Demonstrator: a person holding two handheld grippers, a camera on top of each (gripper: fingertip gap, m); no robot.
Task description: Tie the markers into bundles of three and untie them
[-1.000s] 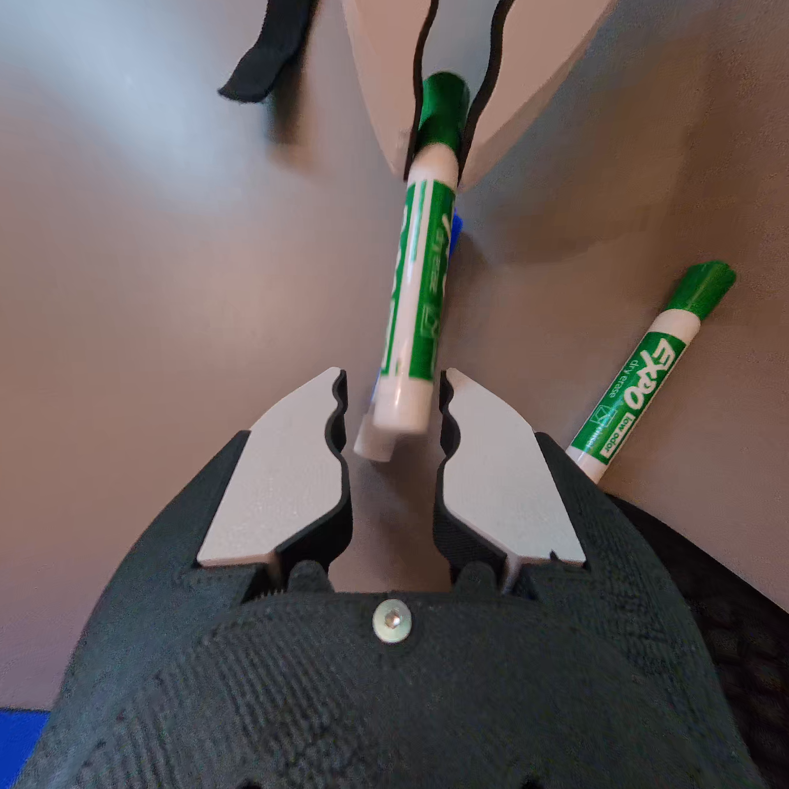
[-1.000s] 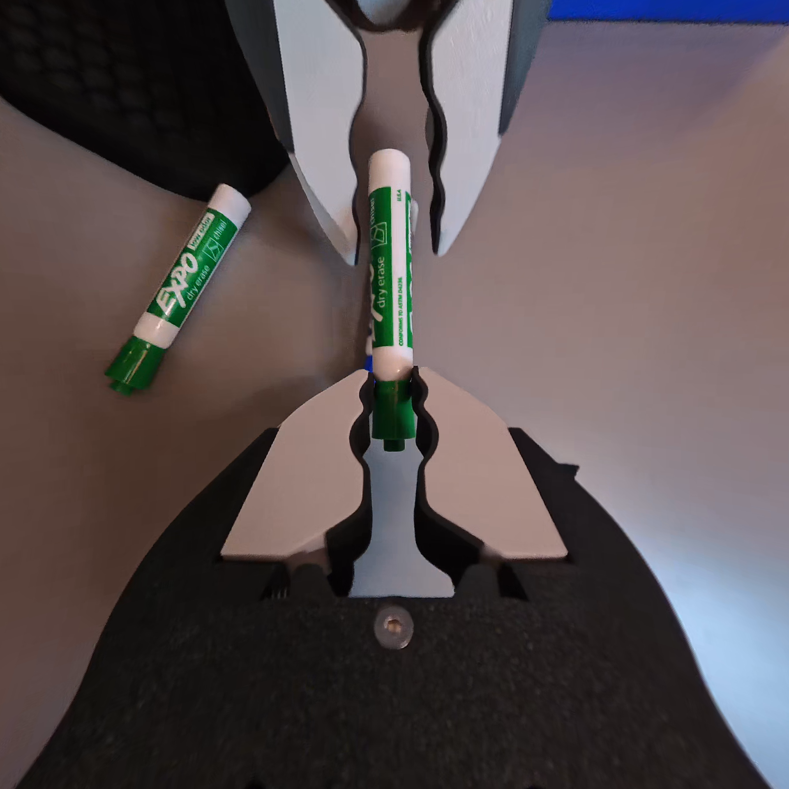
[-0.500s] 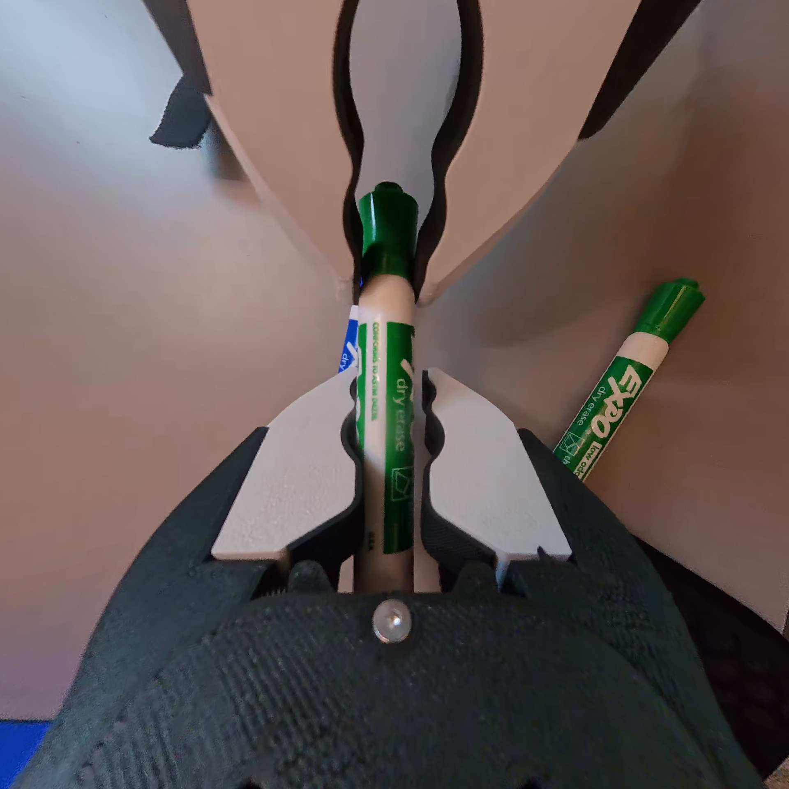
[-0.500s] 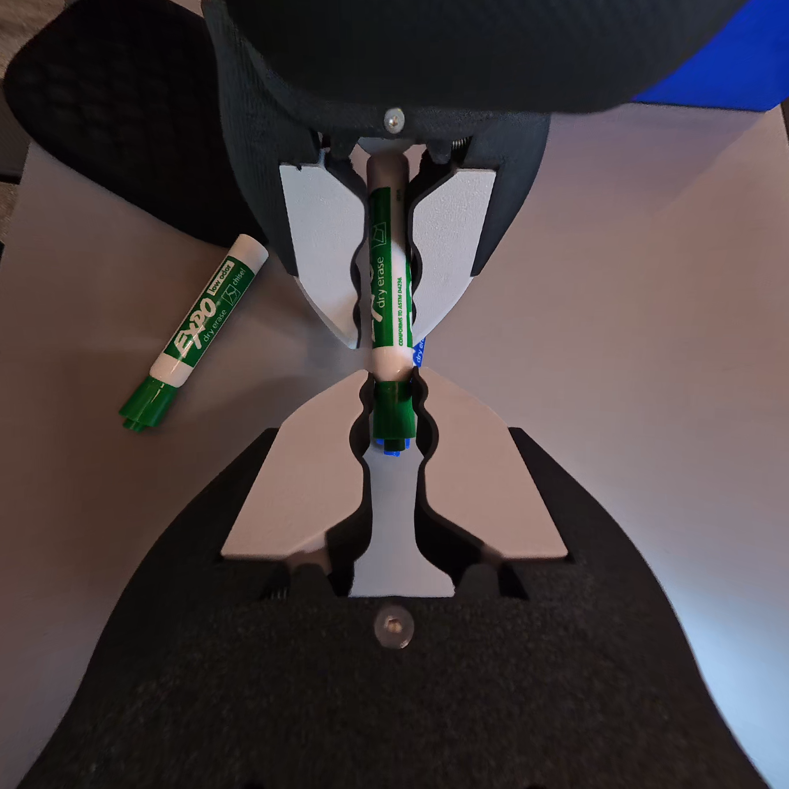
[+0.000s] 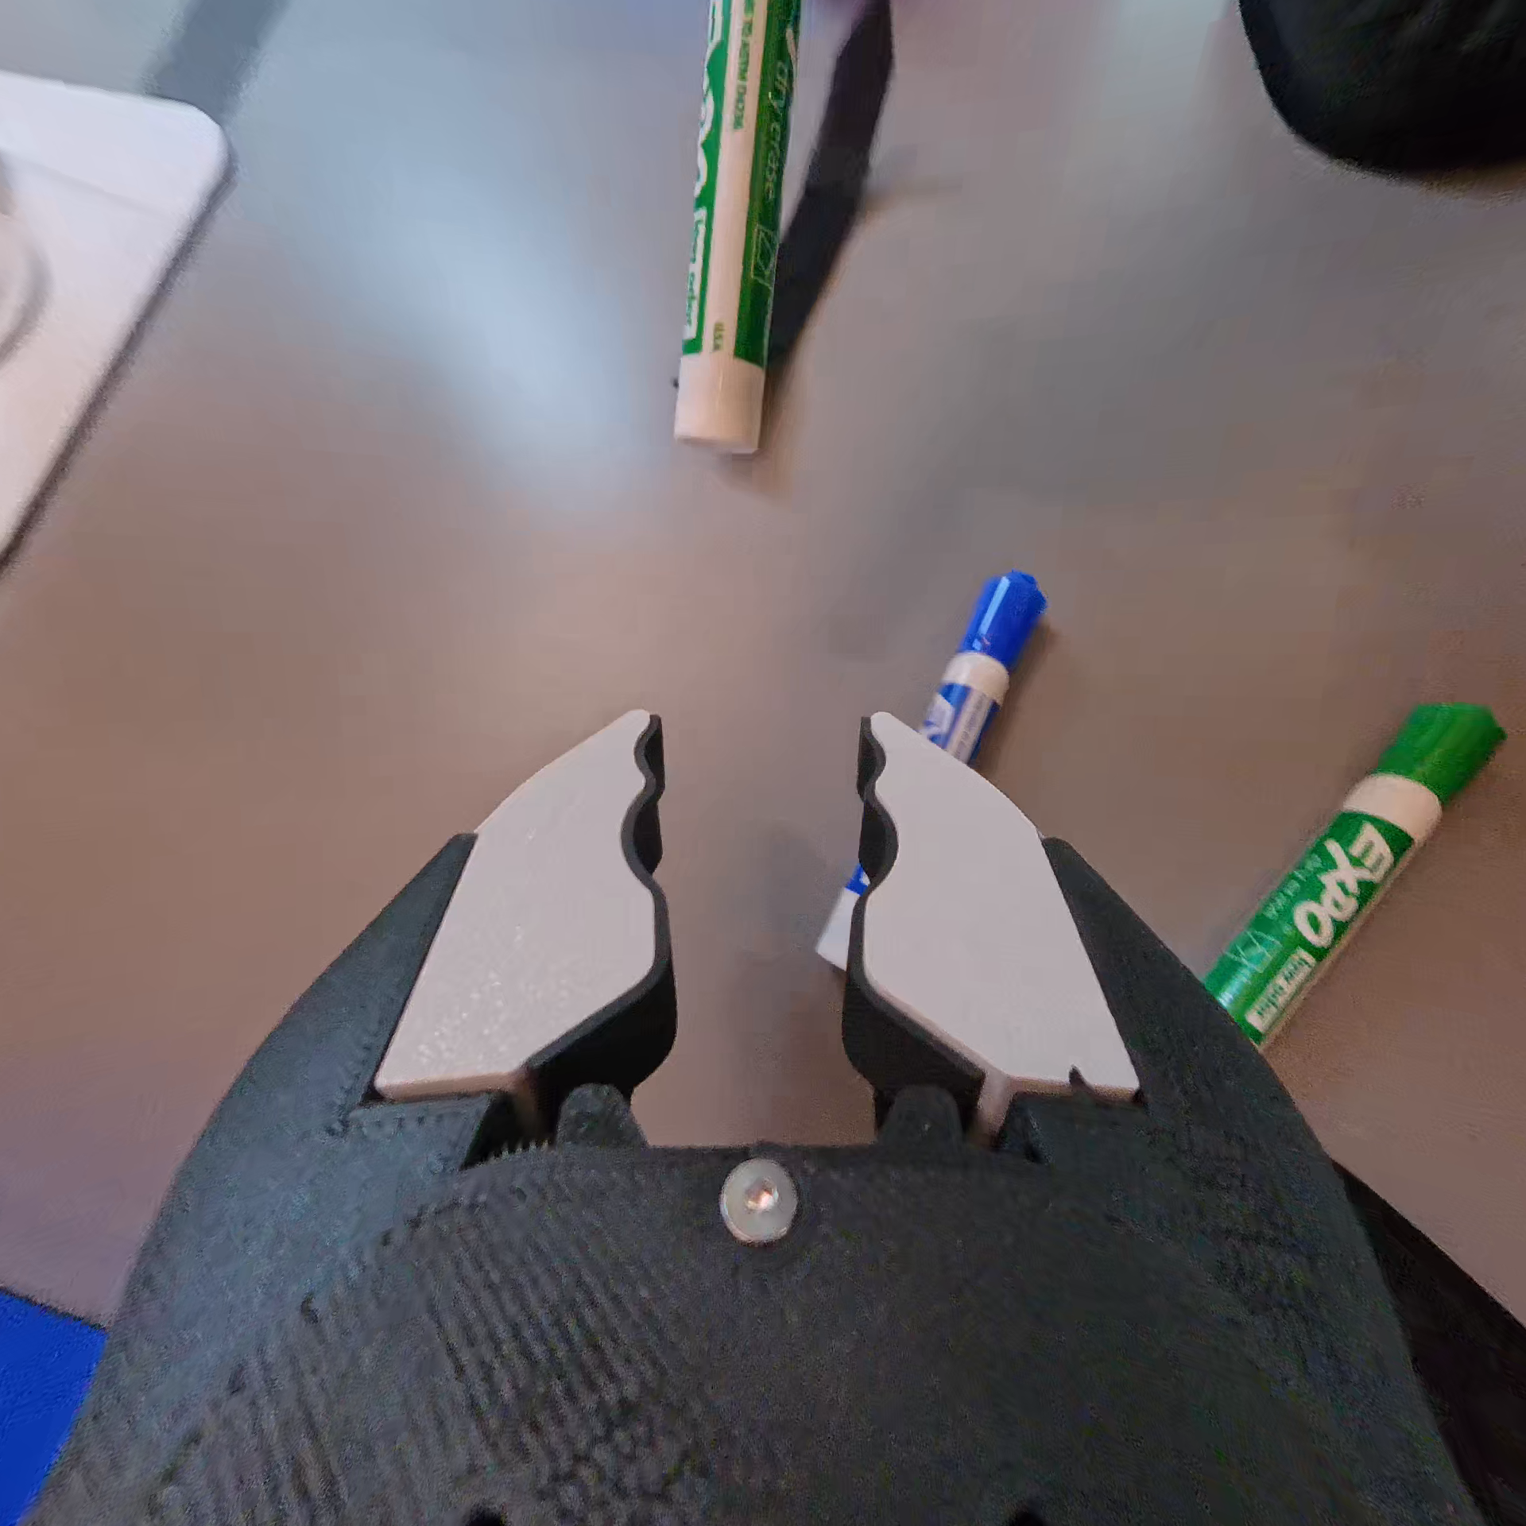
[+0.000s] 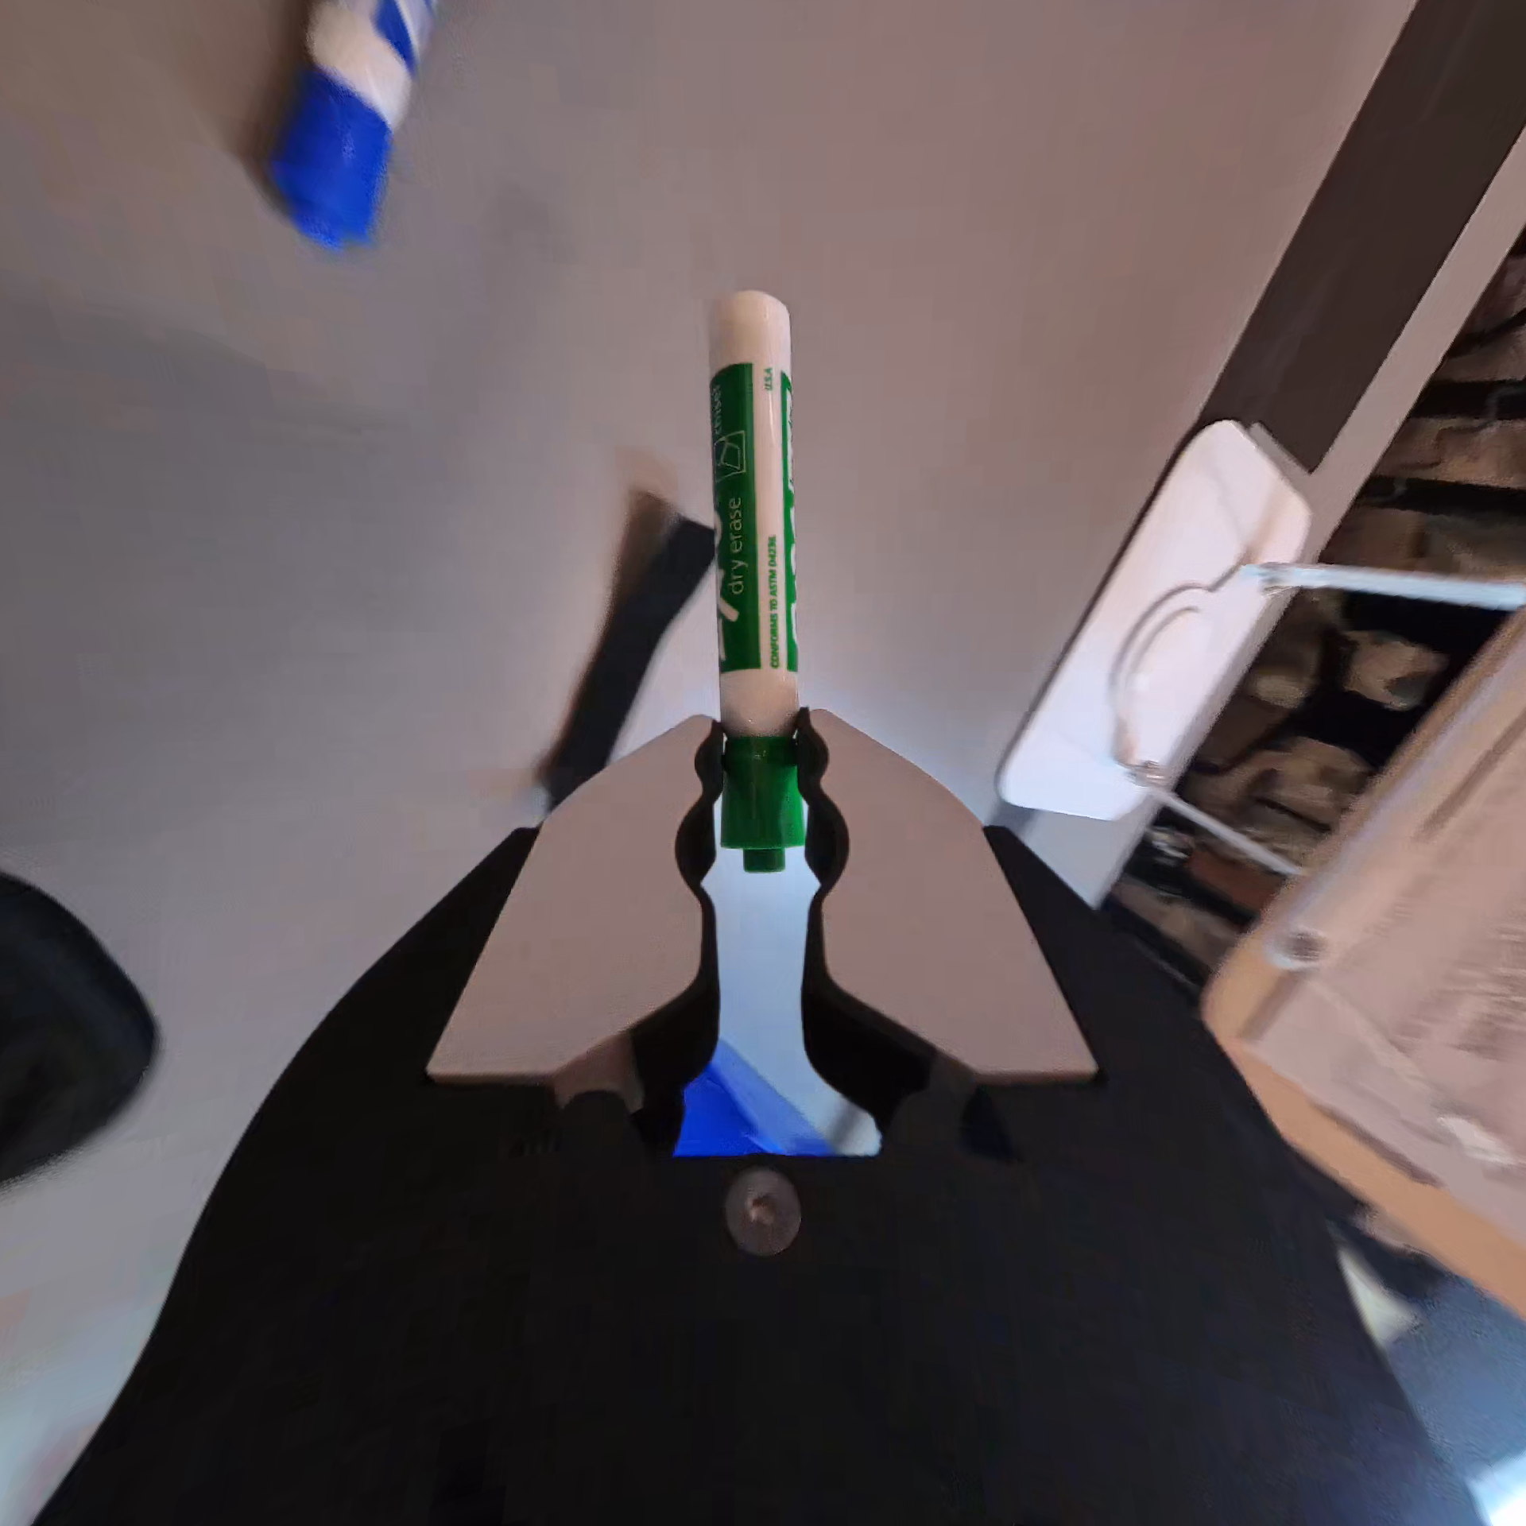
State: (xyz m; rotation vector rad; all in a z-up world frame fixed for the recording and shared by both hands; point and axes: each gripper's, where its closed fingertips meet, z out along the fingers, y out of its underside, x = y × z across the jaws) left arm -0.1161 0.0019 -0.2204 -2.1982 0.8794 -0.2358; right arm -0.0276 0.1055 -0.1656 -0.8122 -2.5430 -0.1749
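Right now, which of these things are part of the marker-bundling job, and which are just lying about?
Part of the job:
- held green marker, gripped at its cap by the right gripper
- blue marker
- table green marker
- black strap
- left gripper, open and empty

Lying about:
- white tray
- wire stand on the tray
- black mesh thing

Our left gripper (image 5: 760, 735) and right gripper (image 6: 760, 727) share textured black printed bodies, pale grey wavy-edged fingers (image 5: 545, 917) and one silver screw (image 5: 760, 1199).
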